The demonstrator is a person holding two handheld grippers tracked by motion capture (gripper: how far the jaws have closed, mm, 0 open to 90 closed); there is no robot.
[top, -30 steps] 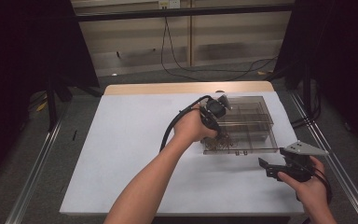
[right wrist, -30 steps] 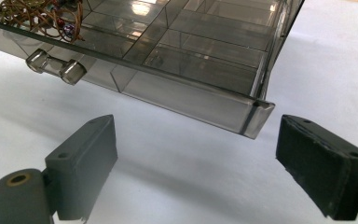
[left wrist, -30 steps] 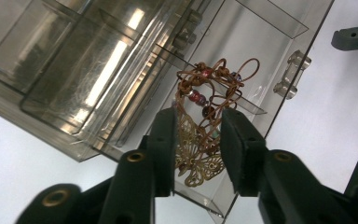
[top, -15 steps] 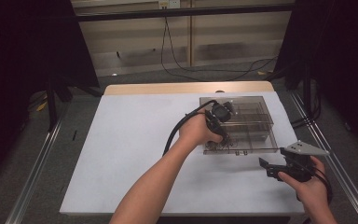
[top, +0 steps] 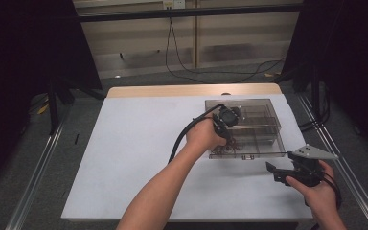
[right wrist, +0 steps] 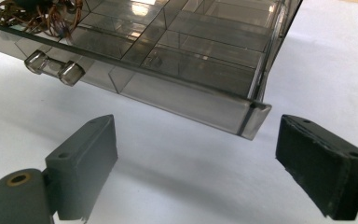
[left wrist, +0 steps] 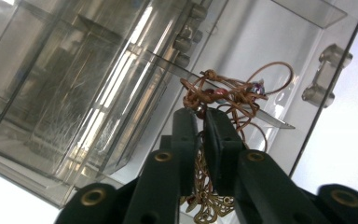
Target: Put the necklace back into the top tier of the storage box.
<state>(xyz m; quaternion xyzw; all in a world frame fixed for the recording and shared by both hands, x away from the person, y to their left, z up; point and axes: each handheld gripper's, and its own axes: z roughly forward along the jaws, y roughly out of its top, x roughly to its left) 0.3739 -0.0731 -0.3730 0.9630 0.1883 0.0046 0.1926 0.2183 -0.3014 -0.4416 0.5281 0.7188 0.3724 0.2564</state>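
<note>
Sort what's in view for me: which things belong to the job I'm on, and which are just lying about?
Part of the job:
- left gripper, jaws just closed on the tangled jewellery
- clear acrylic drawer box that the jewellery lies in
- right gripper, open, near the drawer's corner

Lying about:
- white table cover
- cables on the floor behind the table

A tangle of thin copper-brown wire jewellery [left wrist: 228, 95], looped and knotted with a few small red and bluish beads and a gold filigree piece hanging at its lower end, lies in the near-left compartment of a clear smoky plastic organiser box [top: 263, 125]. The box stands open-topped near the table's far right corner, its dividers forming several compartments, with a small clear handle [right wrist: 53, 66] on its near wall.
</note>
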